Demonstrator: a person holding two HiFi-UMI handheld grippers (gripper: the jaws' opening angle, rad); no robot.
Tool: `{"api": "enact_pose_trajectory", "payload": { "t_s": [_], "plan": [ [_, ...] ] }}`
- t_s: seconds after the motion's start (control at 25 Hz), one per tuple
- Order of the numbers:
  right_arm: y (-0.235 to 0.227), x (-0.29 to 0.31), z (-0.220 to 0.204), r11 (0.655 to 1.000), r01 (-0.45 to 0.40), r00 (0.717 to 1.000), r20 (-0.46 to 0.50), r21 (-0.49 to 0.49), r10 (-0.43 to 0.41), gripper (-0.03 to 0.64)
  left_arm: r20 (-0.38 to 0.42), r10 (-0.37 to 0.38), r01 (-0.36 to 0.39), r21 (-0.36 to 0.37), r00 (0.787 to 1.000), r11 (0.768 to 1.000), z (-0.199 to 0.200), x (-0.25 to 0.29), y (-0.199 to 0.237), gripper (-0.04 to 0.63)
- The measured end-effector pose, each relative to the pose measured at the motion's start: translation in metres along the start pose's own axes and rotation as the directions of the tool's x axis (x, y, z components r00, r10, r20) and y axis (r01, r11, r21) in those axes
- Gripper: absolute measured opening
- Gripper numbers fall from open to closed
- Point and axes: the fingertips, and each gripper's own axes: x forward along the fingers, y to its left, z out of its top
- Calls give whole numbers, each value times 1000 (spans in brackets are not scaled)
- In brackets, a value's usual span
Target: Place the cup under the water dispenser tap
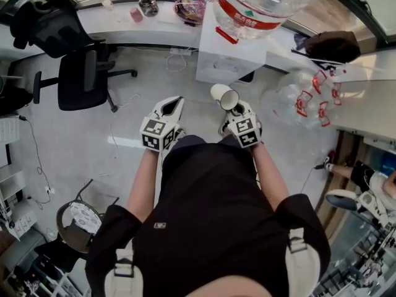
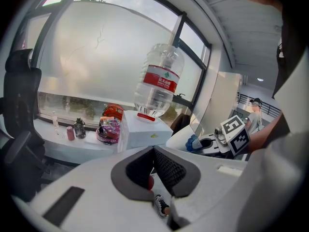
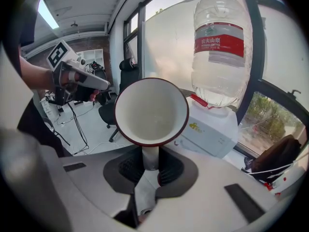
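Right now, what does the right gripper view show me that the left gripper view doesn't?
Only the right gripper view: a look straight into the cup, white inside with a dark red rim, clamped by what looks like its handle in the right tongs.

Only the left gripper view: the left tongs shut and empty, plus a small bottle, a pink container and snack bags on the windowsill.

Both: the upturned water bottle on the white dispenser, and each view catches the other tongs off to the side.

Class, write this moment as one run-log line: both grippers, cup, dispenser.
left gripper shut, empty | right gripper shut on cup by its handle | cup tilted, short of water dispenser
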Motion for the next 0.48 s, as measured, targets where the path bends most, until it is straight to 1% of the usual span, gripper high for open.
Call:
{"api": "enact_pose_trajectory", "payload": {
  "t_s": [0.28, 0.48],
  "plan": [
    [-14, 13, -13, 1000, -29, 999, -34, 3, 29, 35, -31, 13, -13, 13, 999, 1000, 2, 13, 1, -6],
    [-17, 30, -27, 998, -60, 996, -65, 5, 61, 37, -52, 32, -33, -8, 998, 999, -4, 19, 5, -6]
  ]
}}
